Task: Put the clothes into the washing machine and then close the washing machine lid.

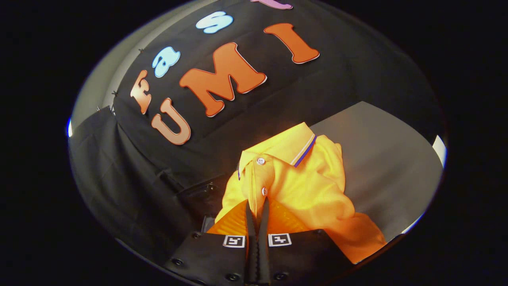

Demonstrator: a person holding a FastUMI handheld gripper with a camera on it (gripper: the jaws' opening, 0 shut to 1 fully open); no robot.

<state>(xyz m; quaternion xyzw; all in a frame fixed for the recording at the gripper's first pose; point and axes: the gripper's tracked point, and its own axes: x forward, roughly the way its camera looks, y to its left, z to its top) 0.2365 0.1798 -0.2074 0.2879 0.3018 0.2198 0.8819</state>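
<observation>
A yellow-orange polo shirt [305, 186] with white buttons and a striped collar hangs bunched from my gripper [257, 203]. Both fingers are pressed together on the shirt's button placket, so the gripper is shut on the cloth. The shirt is lifted above the grey surface [381, 159] and drapes to the right of the fingers, with a fold trailing down beside them.
A grey tabletop stretches to the right beyond the shirt. Black cloth forms the booth wall [131, 167] behind and to the left. A dark object [202, 194] sits just left of the shirt, partly hidden.
</observation>
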